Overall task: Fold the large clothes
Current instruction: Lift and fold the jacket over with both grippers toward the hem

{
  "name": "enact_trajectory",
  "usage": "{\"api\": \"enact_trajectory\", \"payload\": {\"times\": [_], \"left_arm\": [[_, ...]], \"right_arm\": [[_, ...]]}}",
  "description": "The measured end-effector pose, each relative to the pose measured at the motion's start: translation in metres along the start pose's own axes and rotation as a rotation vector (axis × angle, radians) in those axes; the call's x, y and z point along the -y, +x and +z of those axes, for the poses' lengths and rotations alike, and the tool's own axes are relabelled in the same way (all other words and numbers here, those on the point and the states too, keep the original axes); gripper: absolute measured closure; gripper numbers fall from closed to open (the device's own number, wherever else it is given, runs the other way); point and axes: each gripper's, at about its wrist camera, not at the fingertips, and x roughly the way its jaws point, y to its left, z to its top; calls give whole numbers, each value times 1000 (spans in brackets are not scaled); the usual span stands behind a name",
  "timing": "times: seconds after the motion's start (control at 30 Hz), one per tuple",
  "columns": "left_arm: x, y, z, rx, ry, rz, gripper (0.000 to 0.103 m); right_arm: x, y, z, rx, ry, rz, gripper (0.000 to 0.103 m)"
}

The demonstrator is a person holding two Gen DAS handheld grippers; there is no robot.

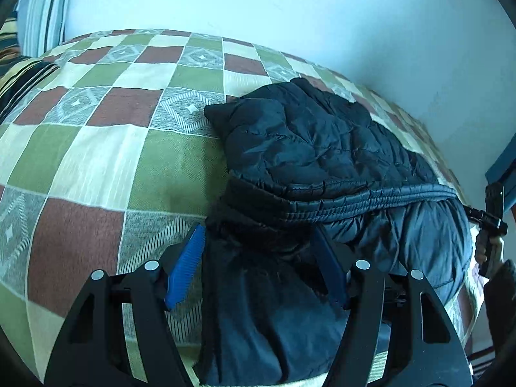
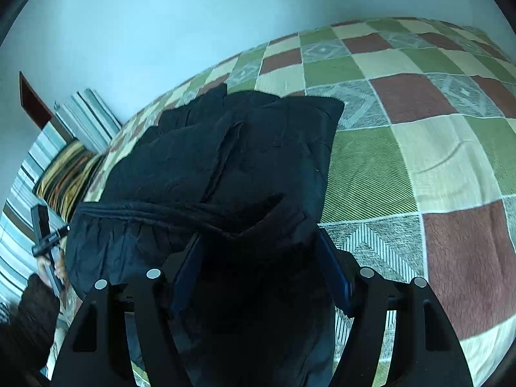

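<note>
Checked bedspread (image 1: 96, 148) underneath, dark puffer jacket (image 1: 316, 148) partly folded; left gripper (image 1: 258, 267) and right gripper (image 2: 261, 264), 2 wide-set jaws bunching its hem, final fold pending.

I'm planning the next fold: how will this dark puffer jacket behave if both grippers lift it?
The jacket would probably sag floppily between the left gripper and right gripper, since it already drapes in soft folds. Its quilted, shiny shell looks light but possibly slippery.

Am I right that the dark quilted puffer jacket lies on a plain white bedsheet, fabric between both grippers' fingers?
Not quite. The dark quilted puffer jacket lies on a checked green, brown and cream bedspread, as the left wrist view shows. Fabric does sit between both the left gripper and right gripper fingers.
</note>
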Motion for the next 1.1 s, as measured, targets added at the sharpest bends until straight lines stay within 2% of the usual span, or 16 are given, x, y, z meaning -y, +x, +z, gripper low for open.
{"api": "enact_trajectory", "payload": {"times": [0.1,0.17,0.33,0.5,0.53,0.67,0.83,0.97,1.1], "left_arm": [[-1,10,6,-27,16,1,36],[-3,18,8,-50,25,1,36],[5,38,8,-95,88,51,54],[12,31,6,-60,109,94,82],[15,25,5,-43,110,103,84],[36,1,3,24,174,174,90],[56,-36,17,132,205,188,91],[72,-48,47,208,221,218,91],[82,-37,88,245,218,262,91]], "right_arm": [[-3,11,1,-36,-38,-27,36],[-5,17,0,-55,-63,-63,49],[-6,25,-4,-76,-80,-93,66],[-16,20,-7,-48,-107,-132,82],[-19,17,-8,-35,-113,-142,85],[-34,-2,-10,25,-139,-180,89],[-51,-38,-1,121,-173,-186,89],[-62,-54,22,191,-190,-189,89],[-73,-48,65,248,-194,-212,89]]}}
